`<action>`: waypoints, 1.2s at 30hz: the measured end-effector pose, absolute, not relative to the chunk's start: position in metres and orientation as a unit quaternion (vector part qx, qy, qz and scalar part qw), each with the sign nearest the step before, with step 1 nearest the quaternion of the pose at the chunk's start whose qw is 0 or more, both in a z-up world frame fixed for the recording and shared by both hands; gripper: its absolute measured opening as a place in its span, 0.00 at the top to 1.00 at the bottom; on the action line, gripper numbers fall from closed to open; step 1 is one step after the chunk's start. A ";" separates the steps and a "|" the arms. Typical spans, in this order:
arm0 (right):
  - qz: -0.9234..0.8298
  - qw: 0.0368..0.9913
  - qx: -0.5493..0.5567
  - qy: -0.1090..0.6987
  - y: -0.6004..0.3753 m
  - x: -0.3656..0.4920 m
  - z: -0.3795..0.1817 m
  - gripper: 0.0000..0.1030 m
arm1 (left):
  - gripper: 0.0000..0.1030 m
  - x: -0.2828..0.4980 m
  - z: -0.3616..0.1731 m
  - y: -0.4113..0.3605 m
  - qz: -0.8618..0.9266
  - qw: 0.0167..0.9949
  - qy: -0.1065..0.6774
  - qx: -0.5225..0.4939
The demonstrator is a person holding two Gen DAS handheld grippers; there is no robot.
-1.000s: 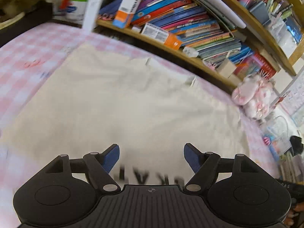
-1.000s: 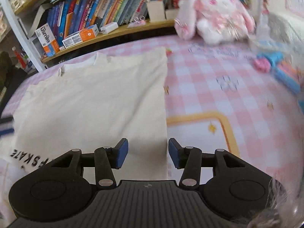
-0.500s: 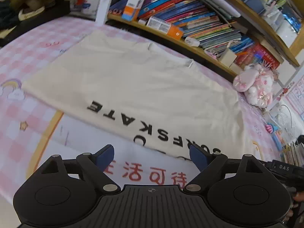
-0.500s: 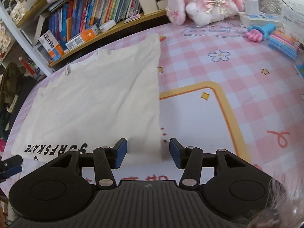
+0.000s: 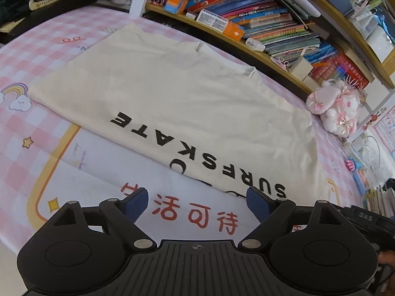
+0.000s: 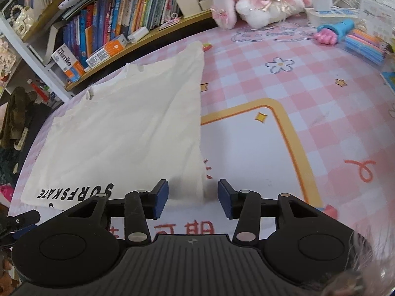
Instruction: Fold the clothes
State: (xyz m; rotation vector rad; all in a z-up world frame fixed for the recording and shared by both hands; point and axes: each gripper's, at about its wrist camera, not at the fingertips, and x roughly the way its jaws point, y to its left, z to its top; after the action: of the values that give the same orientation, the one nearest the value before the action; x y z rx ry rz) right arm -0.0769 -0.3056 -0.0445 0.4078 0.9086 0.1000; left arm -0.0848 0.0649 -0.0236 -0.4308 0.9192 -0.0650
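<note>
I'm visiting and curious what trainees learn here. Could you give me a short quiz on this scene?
1. True or false: the left gripper is shut on the T-shirt.
2. What word is printed on the T-shirt?
3. What sits near the shelf beyond the shirt: A) a plush bunny, B) a kettle, C) a lamp?

Key:
1. False; its jaws are open and hold nothing.
2. SURFSKATE.
3. A.
</note>
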 end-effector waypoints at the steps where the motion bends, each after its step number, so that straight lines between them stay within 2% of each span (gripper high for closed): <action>1: 0.048 0.878 0.192 0.436 -0.304 -0.075 -0.044 0.67 | 0.14 -0.085 -0.024 0.066 -0.031 0.872 0.441 -0.209; 2: 0.053 0.876 0.185 0.441 -0.301 -0.072 -0.045 0.84 | 0.14 -0.085 -0.024 0.067 -0.028 0.872 0.441 -0.211; 4: 0.065 0.873 0.172 0.451 -0.297 -0.068 -0.042 0.92 | 0.14 -0.084 -0.023 0.070 -0.024 0.873 0.437 -0.215; 5: 0.073 0.873 0.166 0.452 -0.296 -0.067 -0.039 0.94 | 0.14 -0.085 -0.021 0.071 -0.022 0.875 0.433 -0.216; 9: 0.101 0.907 0.174 0.370 -0.302 -0.080 0.008 0.94 | 0.14 -0.084 -0.018 0.076 -0.014 0.877 0.425 -0.223; 14: 0.065 0.882 0.146 0.444 -0.302 -0.068 -0.031 0.94 | 0.14 -0.084 -0.022 0.081 -0.009 0.871 0.430 -0.239; 18: 0.057 0.883 0.145 0.444 -0.302 -0.071 -0.039 0.91 | 0.14 -0.089 -0.020 0.086 -0.002 0.873 0.426 -0.237; 19: 0.054 0.884 0.144 0.442 -0.302 -0.072 -0.039 0.88 | 0.14 -0.091 -0.020 0.088 0.002 0.872 0.426 -0.239; 20: 0.045 0.885 0.143 0.440 -0.302 -0.074 -0.037 0.79 | 0.14 -0.093 -0.020 0.089 0.007 0.872 0.425 -0.242; 26: 0.019 0.904 0.108 0.412 -0.291 -0.092 -0.026 0.49 | 0.14 -0.100 -0.017 0.093 0.039 0.876 0.417 -0.240; 27: 0.022 0.907 0.099 0.409 -0.287 -0.094 -0.025 0.46 | 0.14 -0.101 -0.017 0.092 0.040 0.877 0.416 -0.237; 29: 0.030 0.913 0.078 0.400 -0.277 -0.099 -0.021 0.31 | 0.14 -0.101 -0.017 0.091 0.046 0.877 0.419 -0.232; 31: 0.039 0.918 0.053 0.391 -0.268 -0.104 -0.019 0.25 | 0.14 -0.103 -0.021 0.092 0.052 0.870 0.430 -0.236; 36: 0.052 0.918 0.030 0.392 -0.254 -0.106 -0.020 0.23 | 0.14 -0.111 -0.025 0.097 0.067 0.862 0.438 -0.248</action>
State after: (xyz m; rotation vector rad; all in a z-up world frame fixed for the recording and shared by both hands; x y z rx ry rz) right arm -0.1063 -0.2544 -0.0198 0.0608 0.8070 0.1060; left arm -0.1112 0.0966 -0.0250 -0.5195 0.9184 0.1402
